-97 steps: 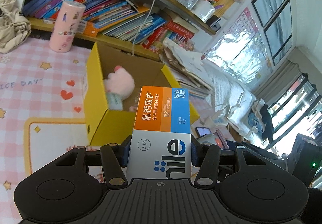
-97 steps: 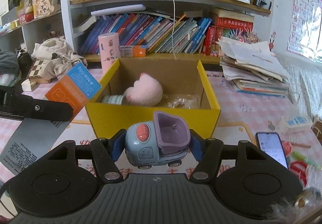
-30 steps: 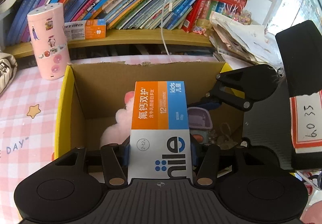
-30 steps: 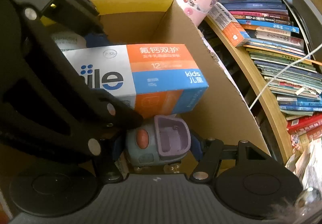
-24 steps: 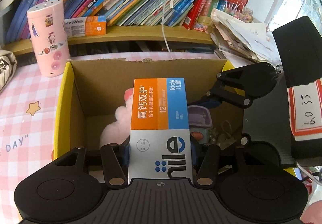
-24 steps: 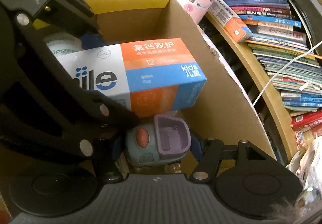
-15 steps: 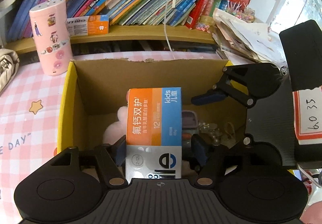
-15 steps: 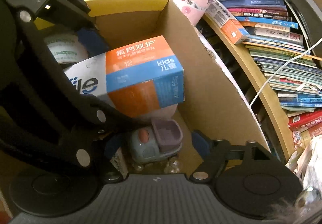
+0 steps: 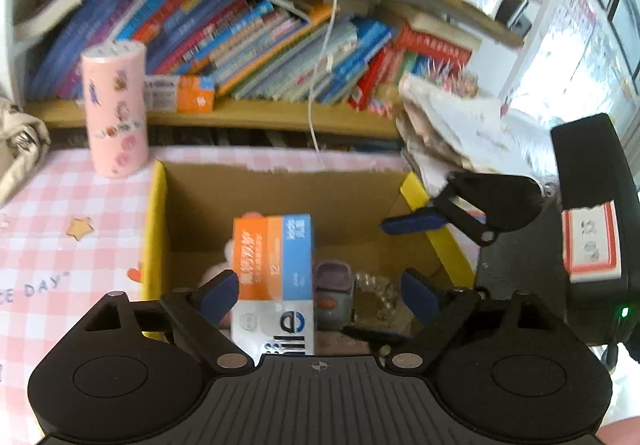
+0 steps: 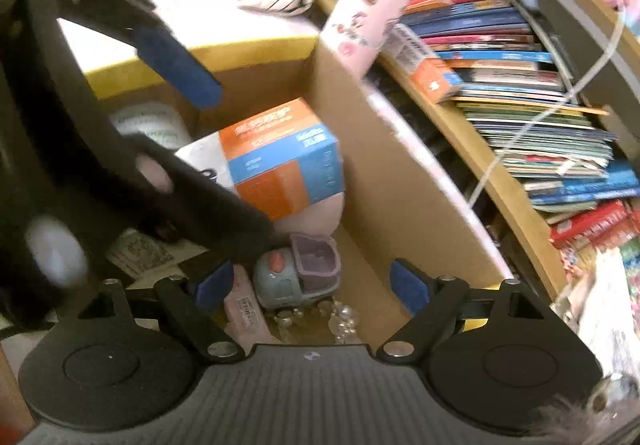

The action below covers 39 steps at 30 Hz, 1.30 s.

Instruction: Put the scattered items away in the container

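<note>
The yellow cardboard box stands on the pink checked table. Inside it lie the orange, blue and white toothpaste carton, a blue-grey toy car with a purple top, a pink plush and some clear beads. My left gripper is open above the box, its fingers clear of the carton. My right gripper is open over the toy car, not touching it. The carton leans on the plush. The right gripper also shows at the box's right side in the left wrist view.
A pink cylinder stands behind the box at left. A bookshelf packed with books runs behind. A paper stack sits at right, crumpled cloth at far left. A white cable hangs down the shelf.
Both grippers opened and let go: the carton dropped into the box onto the plush, and the toy car fell to the box floor. Both grippers have since pulled up and back.
</note>
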Tool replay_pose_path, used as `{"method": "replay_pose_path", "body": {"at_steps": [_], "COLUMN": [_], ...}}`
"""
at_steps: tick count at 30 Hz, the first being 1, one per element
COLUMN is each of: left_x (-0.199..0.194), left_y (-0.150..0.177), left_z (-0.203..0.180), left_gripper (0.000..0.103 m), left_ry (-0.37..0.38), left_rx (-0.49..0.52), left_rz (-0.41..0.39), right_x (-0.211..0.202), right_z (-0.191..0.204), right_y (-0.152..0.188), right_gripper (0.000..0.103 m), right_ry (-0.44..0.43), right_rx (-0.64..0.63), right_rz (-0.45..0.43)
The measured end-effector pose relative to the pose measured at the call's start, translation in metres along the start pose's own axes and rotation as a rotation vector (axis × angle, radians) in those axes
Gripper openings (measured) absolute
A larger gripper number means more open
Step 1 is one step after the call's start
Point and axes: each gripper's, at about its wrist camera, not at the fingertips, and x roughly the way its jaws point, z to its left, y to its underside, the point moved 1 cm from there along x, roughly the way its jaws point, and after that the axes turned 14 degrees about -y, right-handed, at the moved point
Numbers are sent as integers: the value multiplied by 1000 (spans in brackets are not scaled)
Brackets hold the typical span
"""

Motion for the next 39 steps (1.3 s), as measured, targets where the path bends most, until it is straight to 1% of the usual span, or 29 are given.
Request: {"method": "replay_pose_path", "body": {"at_steps": [4, 7, 12, 16, 20, 23, 27, 29, 32, 34, 36, 39], "left_x": [-20, -36, -61, -77, -89, -97, -108, -113, -119, -123, -126, -133], "left_y": [3, 4, 13, 26, 40, 52, 71, 83, 99, 108, 116, 125], "left_z": [8, 14, 21, 26, 33, 39, 50, 56, 67, 76, 85, 97], "left_gripper": [92, 93, 96, 97, 97, 98, 98, 102, 102, 102, 102, 102], "left_ry": [-27, -46, -86, -99, -116, -129, -172, -202, -258, -285, -307, -309], "left_rx": [-27, -35, 1, 36, 68, 73, 75, 79, 81, 88, 76, 46], "left_rz": [-62, -102, -159, -188, -191, -187, -171, -162, -145, -130, -119, -105], "right_x": [-21, -35, -54, -69, -84, -93, -92, -88, -82, -76, -70, -68], "right_z": [-2, 4, 24, 39, 59, 82, 116, 133, 159, 179, 190, 202], "right_y": [1, 3, 6, 11, 15, 18, 24, 28, 37, 41, 39, 36], "right_gripper": [85, 87, 88, 91, 92, 97, 100, 100, 103, 103, 103, 103], "right_ry": [43, 75, 137, 205, 281, 333, 361, 368, 386, 379, 357, 380], "right_rx": [81, 126, 207, 317, 414, 469, 538, 584, 669, 710, 707, 716], "right_rz": [-65, -108, -176, -238, -304, -359, -409, -422, -441, -440, -413, -397]}}
